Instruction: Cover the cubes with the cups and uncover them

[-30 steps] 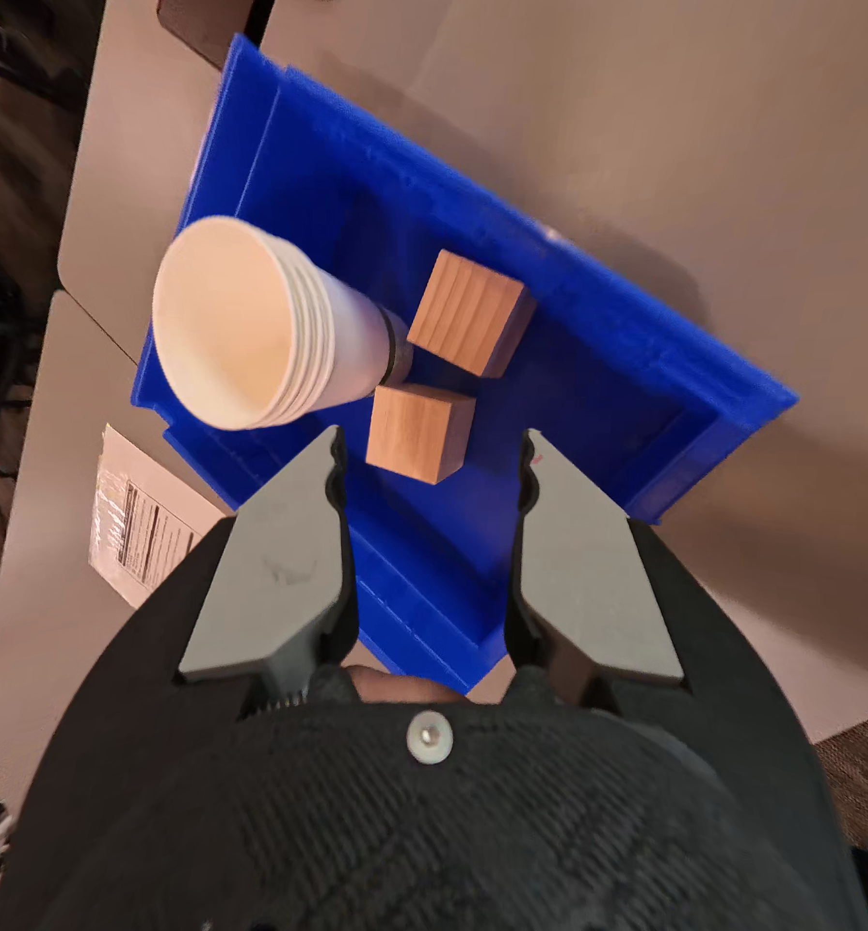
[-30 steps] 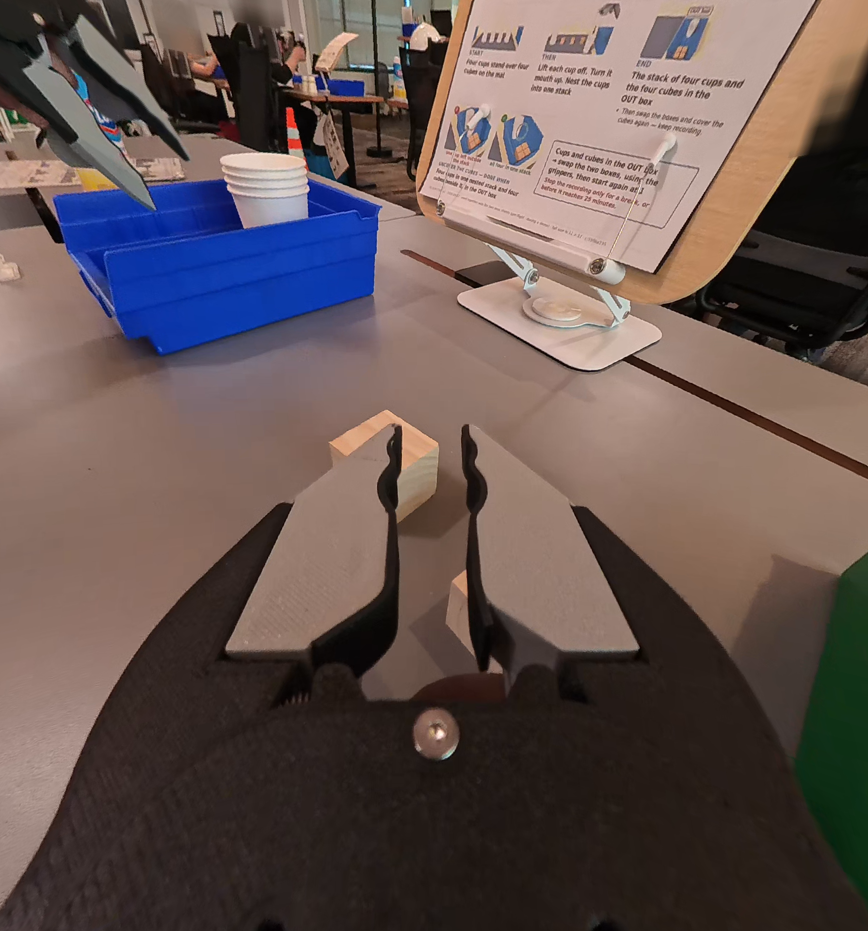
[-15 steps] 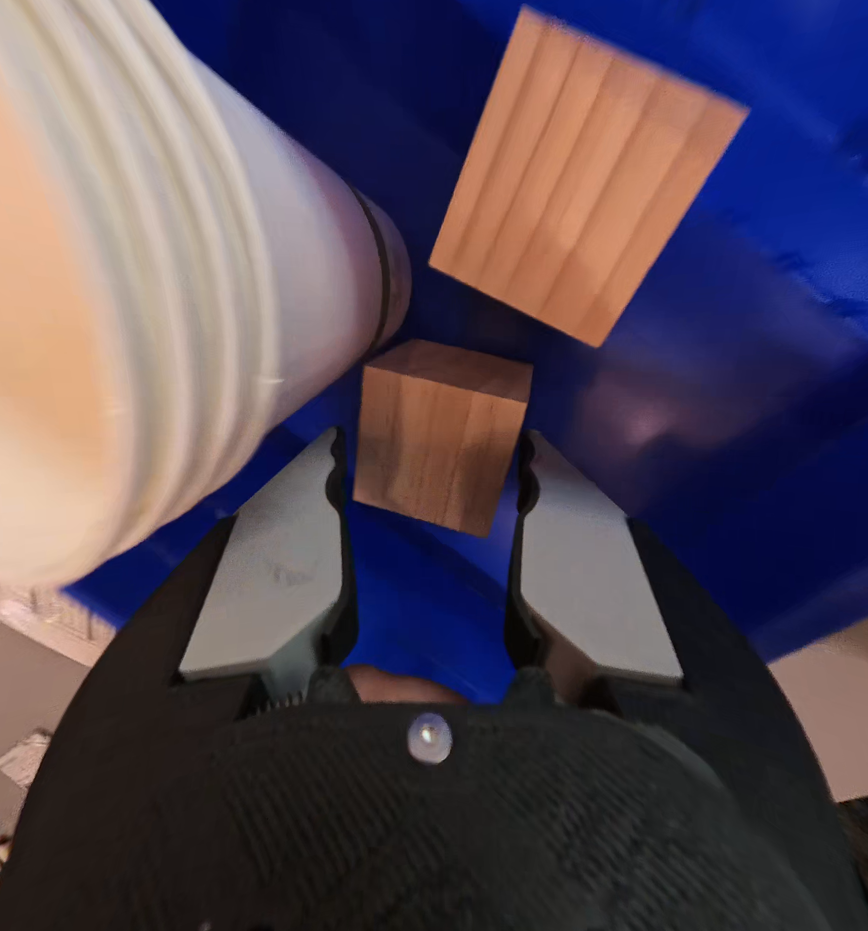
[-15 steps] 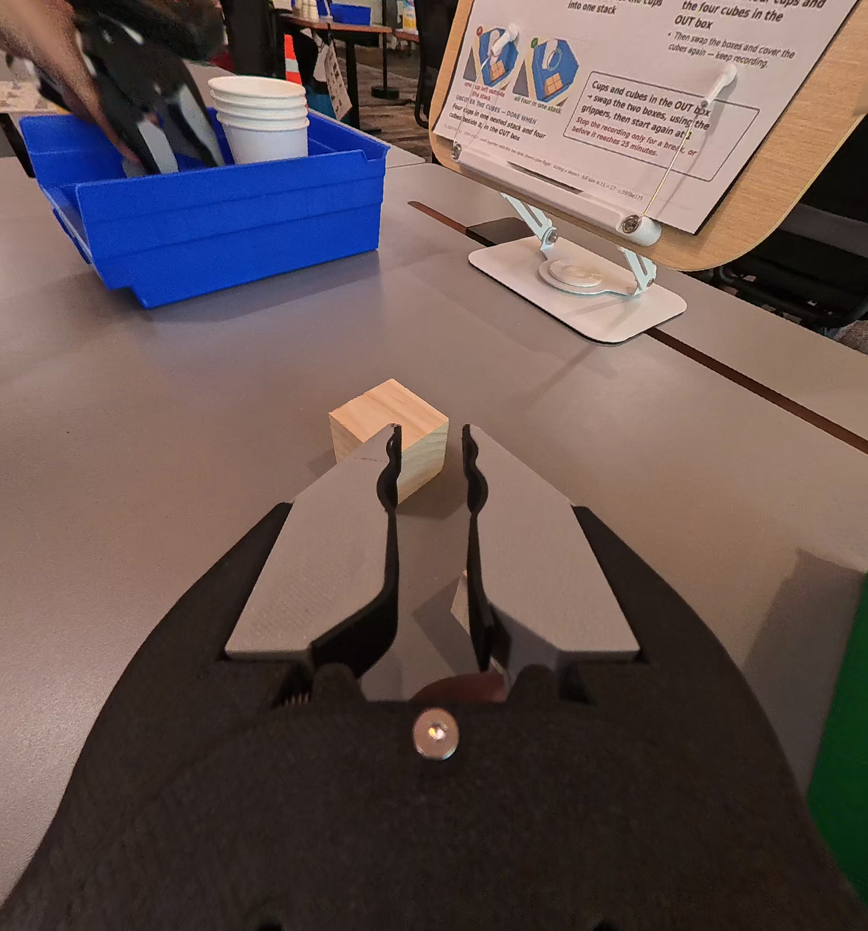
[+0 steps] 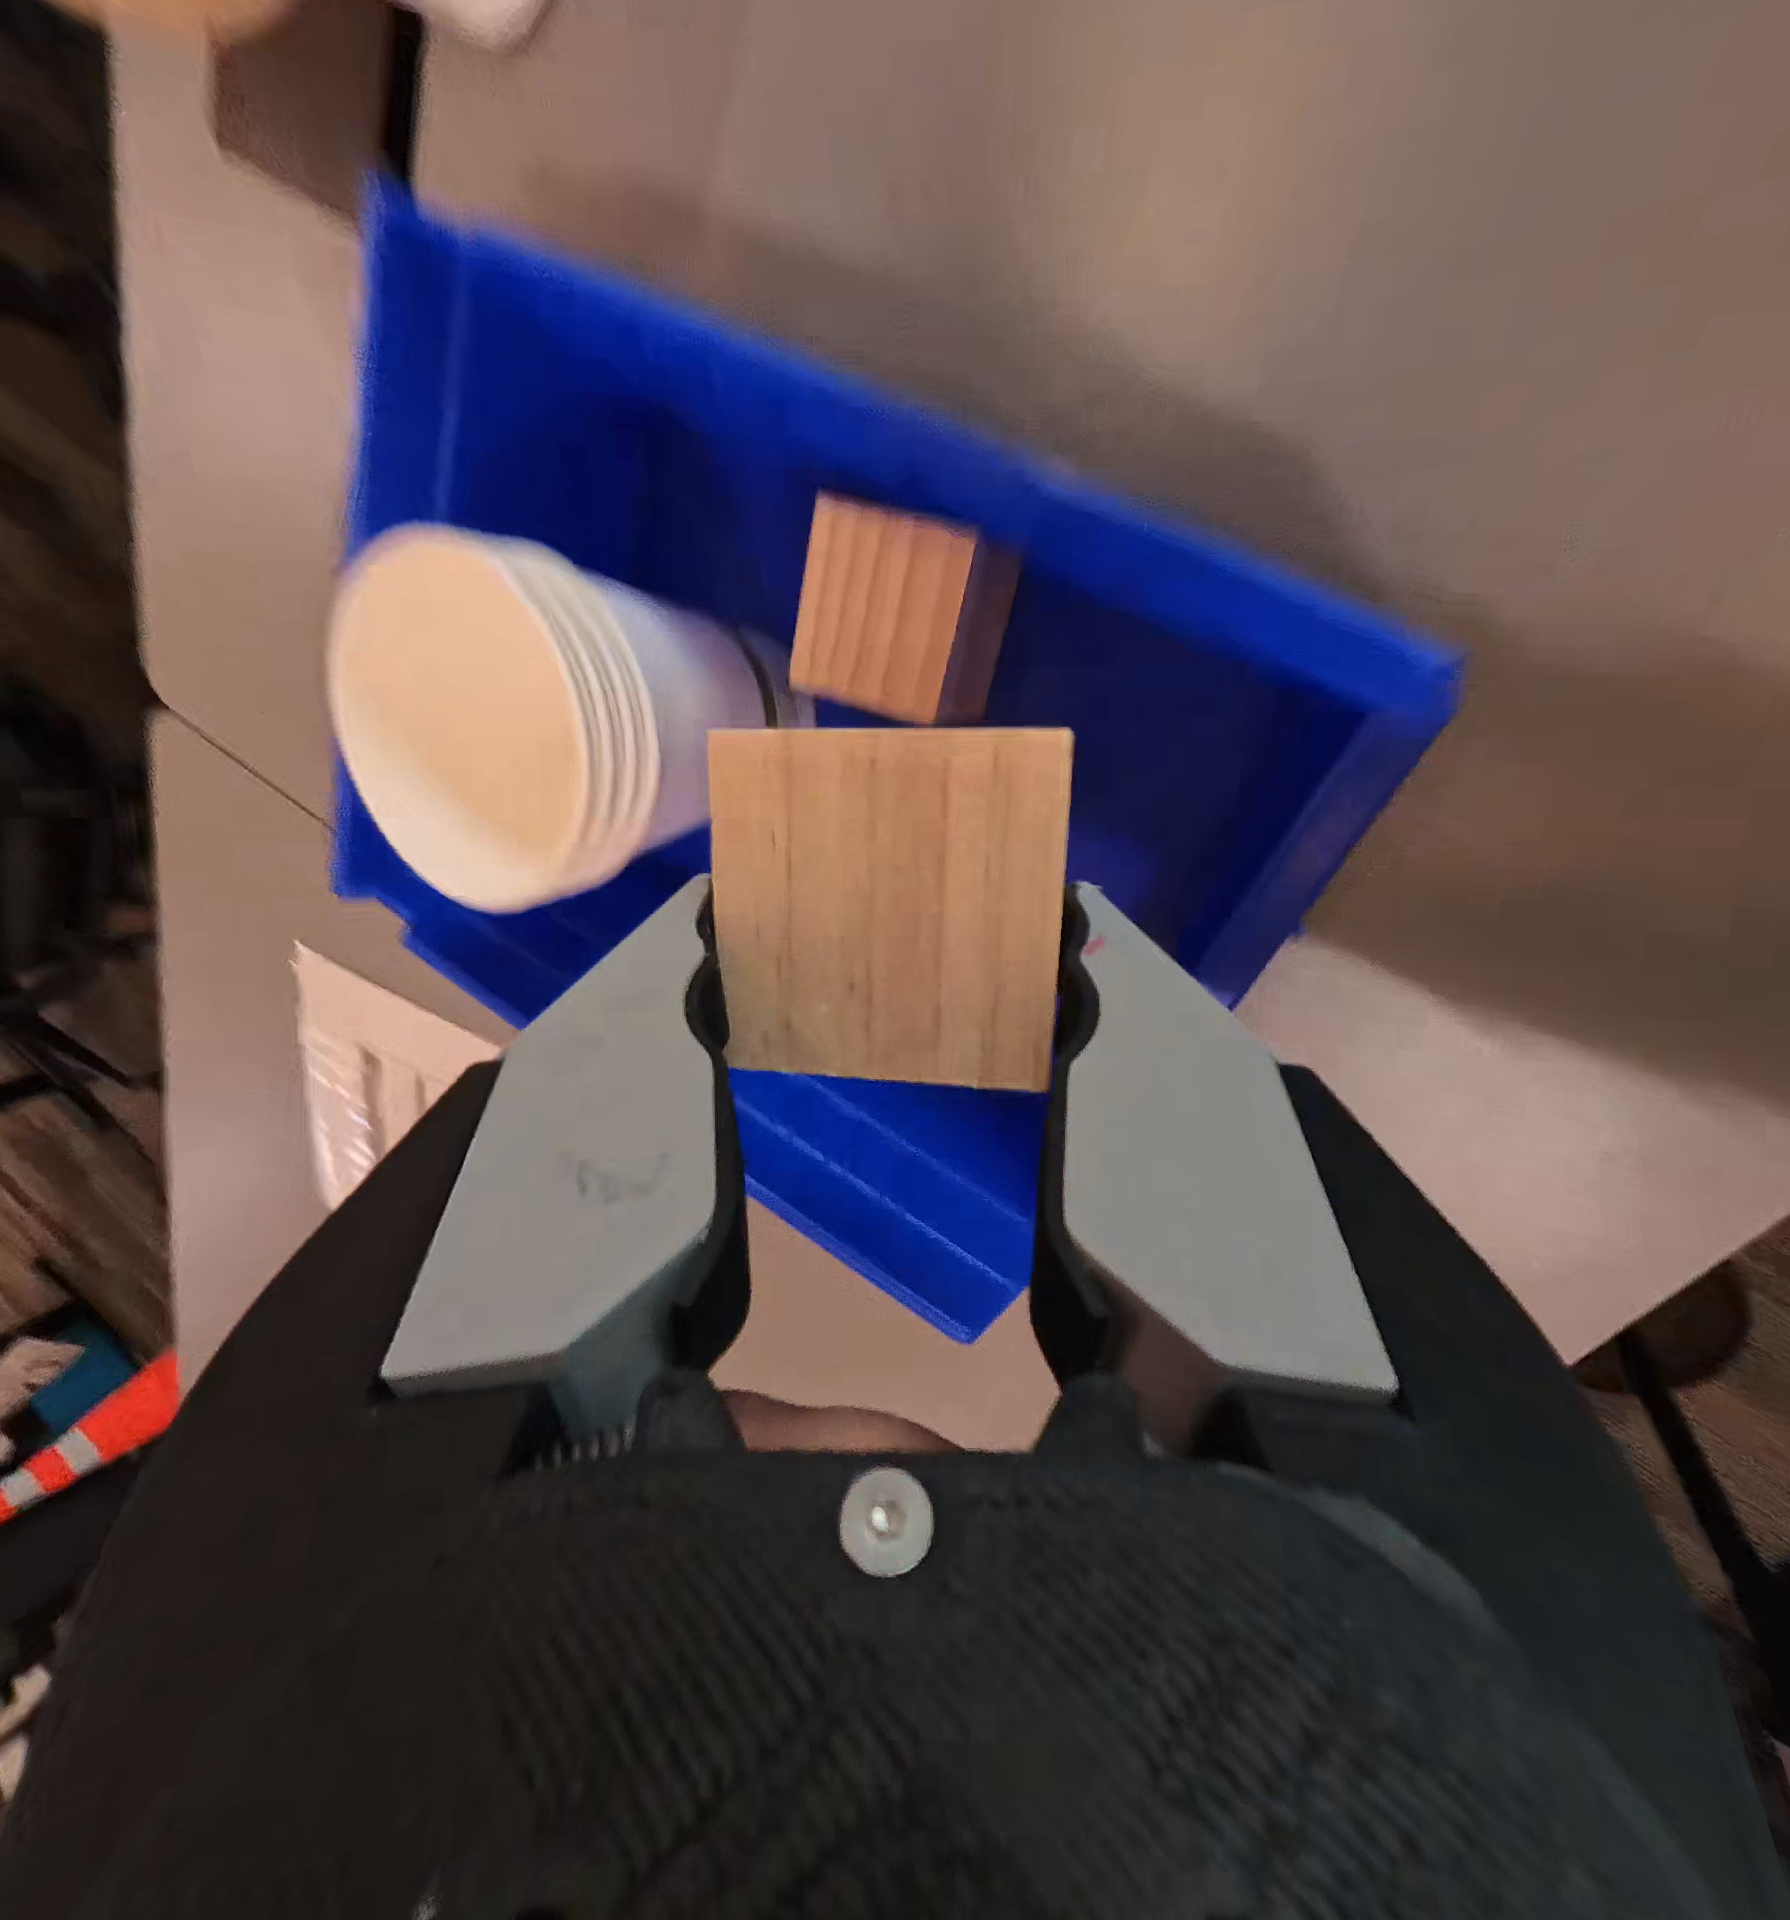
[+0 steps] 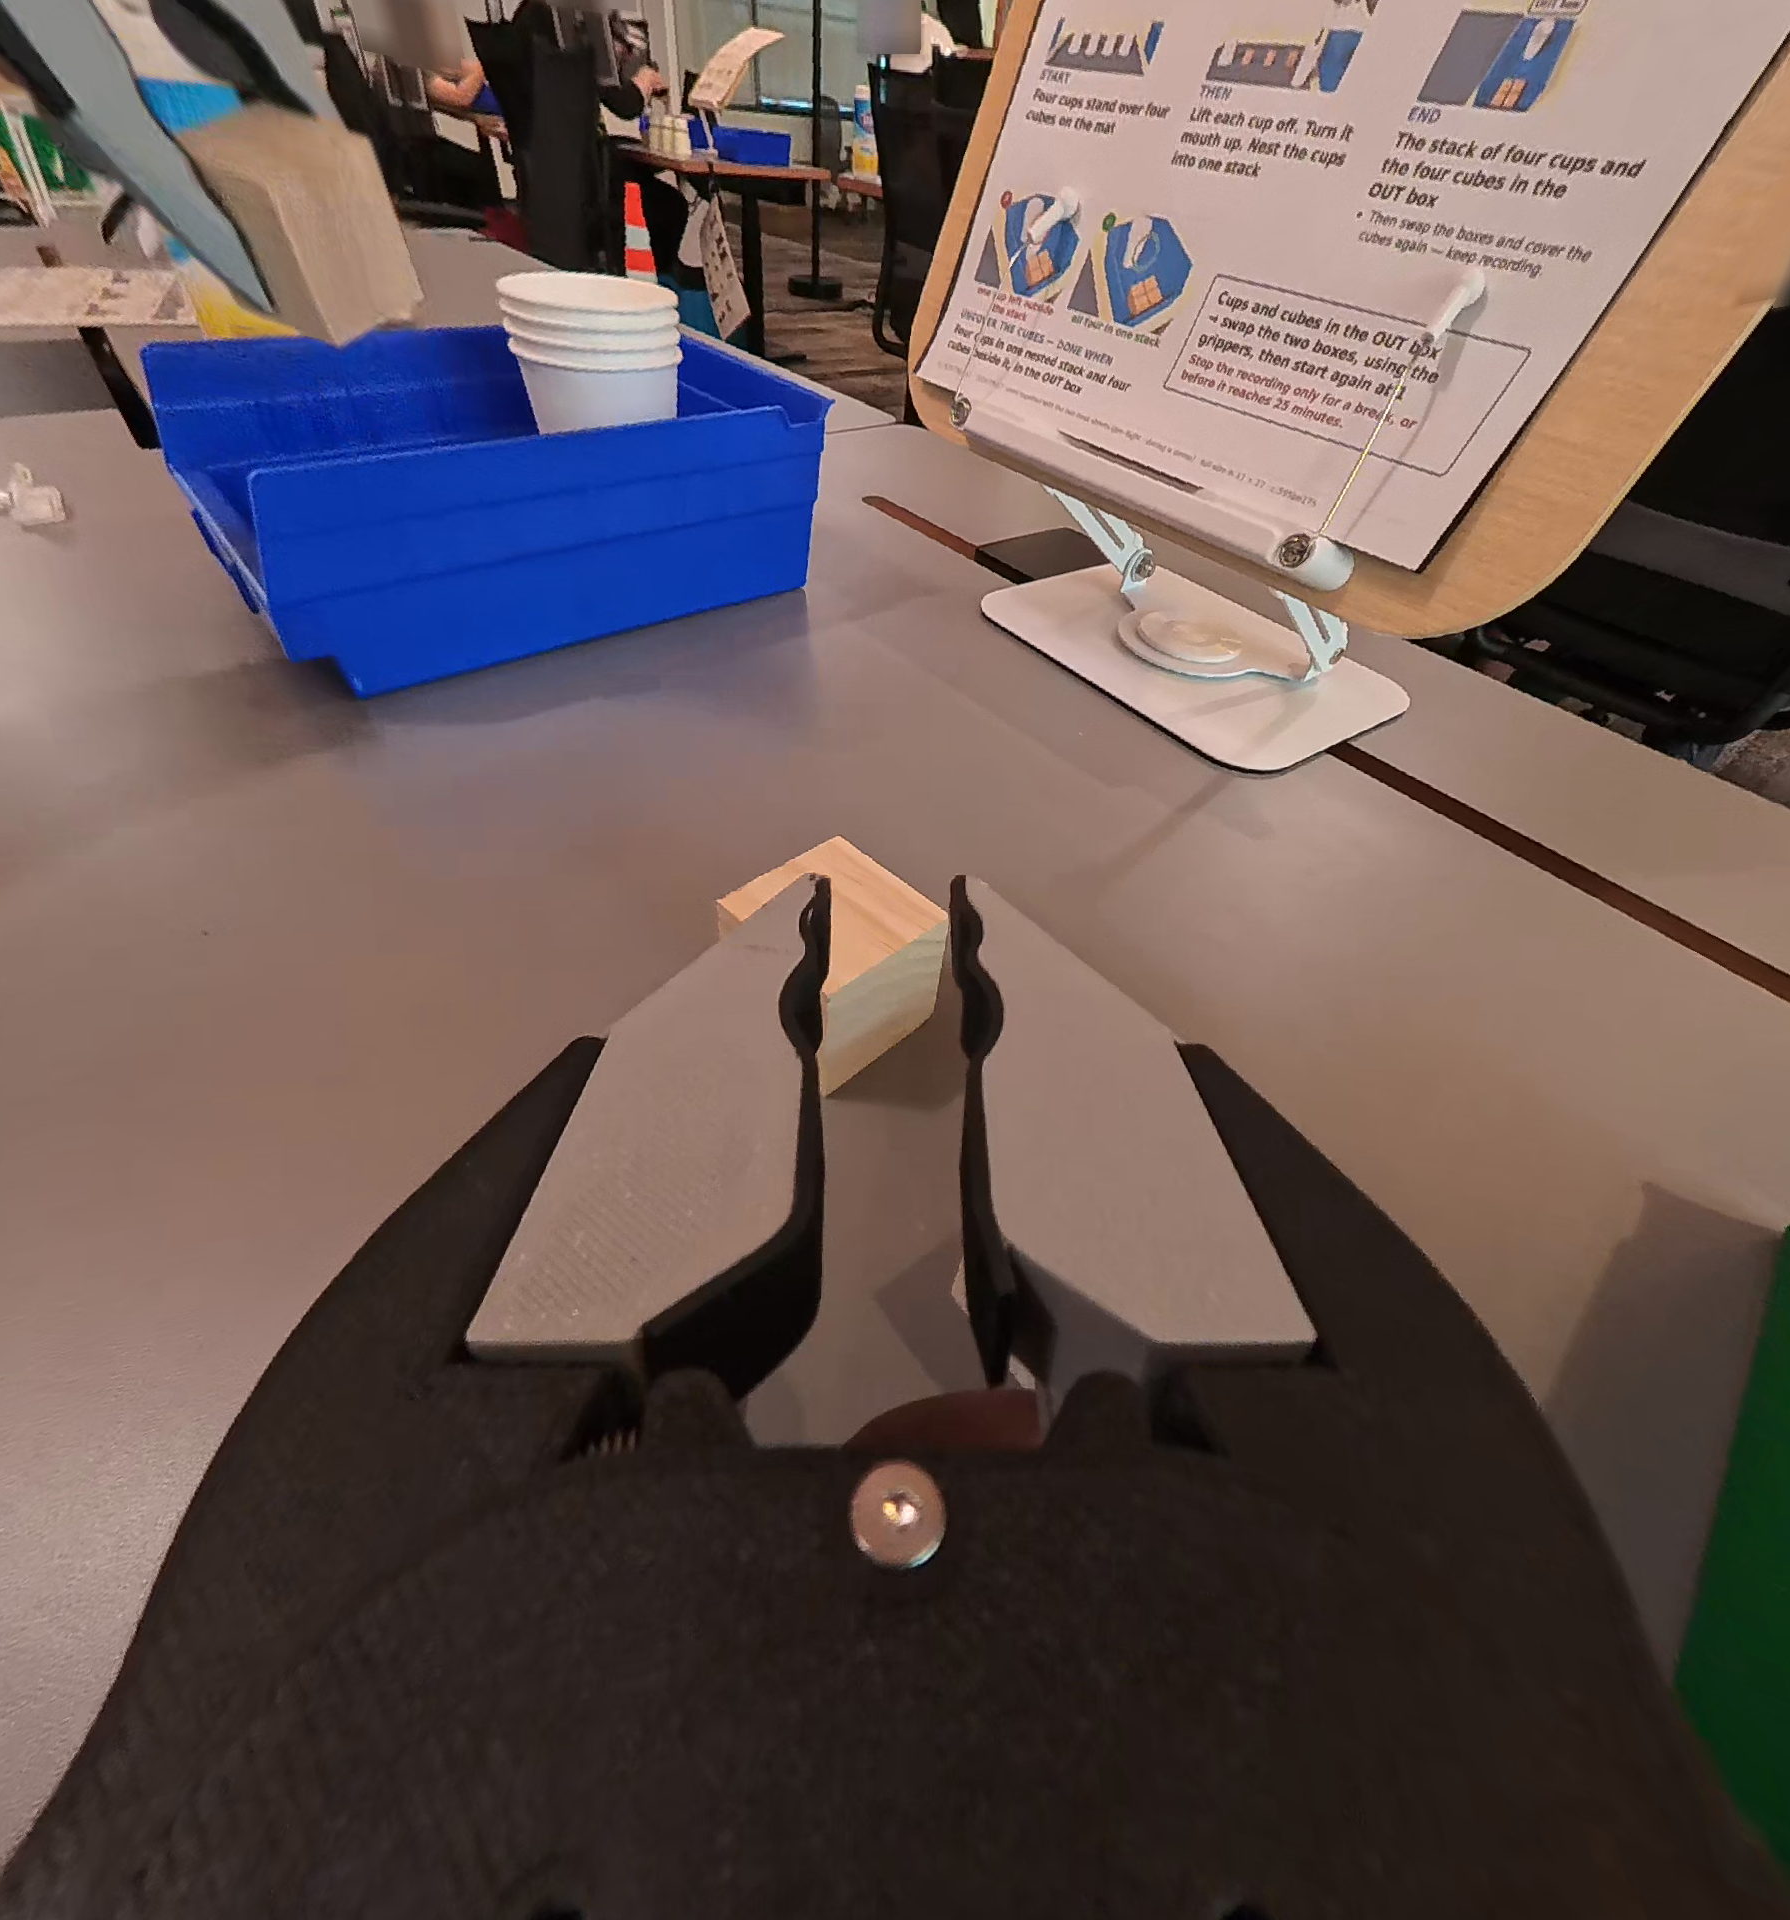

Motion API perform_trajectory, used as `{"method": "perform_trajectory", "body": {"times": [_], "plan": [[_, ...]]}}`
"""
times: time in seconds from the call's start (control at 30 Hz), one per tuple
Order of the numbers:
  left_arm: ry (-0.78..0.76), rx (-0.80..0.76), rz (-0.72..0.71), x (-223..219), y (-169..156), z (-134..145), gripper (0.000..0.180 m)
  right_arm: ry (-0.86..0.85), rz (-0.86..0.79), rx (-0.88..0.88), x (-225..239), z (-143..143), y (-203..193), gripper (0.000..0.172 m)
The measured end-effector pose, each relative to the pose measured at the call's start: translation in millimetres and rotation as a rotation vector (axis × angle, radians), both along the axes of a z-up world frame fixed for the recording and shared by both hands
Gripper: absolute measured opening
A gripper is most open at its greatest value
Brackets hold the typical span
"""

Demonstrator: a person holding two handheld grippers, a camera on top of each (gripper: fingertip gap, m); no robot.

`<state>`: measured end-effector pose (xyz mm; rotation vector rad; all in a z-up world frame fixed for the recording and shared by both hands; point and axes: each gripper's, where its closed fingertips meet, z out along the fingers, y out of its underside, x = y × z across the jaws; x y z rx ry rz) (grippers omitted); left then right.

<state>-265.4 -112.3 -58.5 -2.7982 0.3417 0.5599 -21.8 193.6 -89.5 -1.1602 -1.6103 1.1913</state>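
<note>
In the left wrist view my left gripper (image 5: 886, 935) is shut on a wooden cube (image 5: 886, 894), with both pads pressed on its sides, and holds it above the blue bin (image 5: 1234, 644). A stack of white paper cups (image 5: 496, 717) and another wooden cube (image 5: 886, 608) are in the bin. The right wrist view shows the held cube (image 6: 309, 229), blurred, above the bin (image 6: 517, 540) with the cup stack (image 6: 595, 353) upright in it. My right gripper (image 6: 886, 914) has its jaws slightly apart with nothing between them, and it hovers over a pale wooden cube (image 6: 875, 966) on the grey table (image 6: 351, 935).
A tilted board with an instruction sheet (image 6: 1286, 312) stands on a white base (image 6: 1203, 665) at the right rear. A green box (image 6: 1784, 1558) is at the right edge. A small clear object (image 6: 23, 499) lies left of the bin. A paper sheet (image 5: 371, 1081) lies by the bin.
My left gripper dropped into the bin, closed on the nearer cube and lifted it out above the bin. My right gripper stayed over the table cube with only slight camera shifts.
</note>
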Motion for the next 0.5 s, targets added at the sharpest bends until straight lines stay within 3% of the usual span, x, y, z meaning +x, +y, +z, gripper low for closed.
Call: {"method": "perform_trajectory", "body": {"times": [0.1, 0.2, 0.33, 0.5], "plan": [[0.052, 0.028, -0.142, 40.7, 45.8, 25.6, 0.062, 0.006, -0.004, -0.01, -0.3, 0.8, 1.4, 0.019], [0.022, 0.028, -0.296, 88.7, 97.1, 19.7, 0.063, 0.01, -0.013, -0.007, -0.6, 0.5, 4.2, 0.019], [-0.048, -0.011, -0.405, 128.1, 153.7, -20.6, 0.063, 0.006, -0.023, -0.005, -1.6, -2.5, 8.6, 0.019], [-0.12, -0.106, -0.415, 137.5, 188.8, -80.2, 0.062, 0.001, -0.016, -0.009, -1.3, -2.6, 8.7, 0.019]]}}
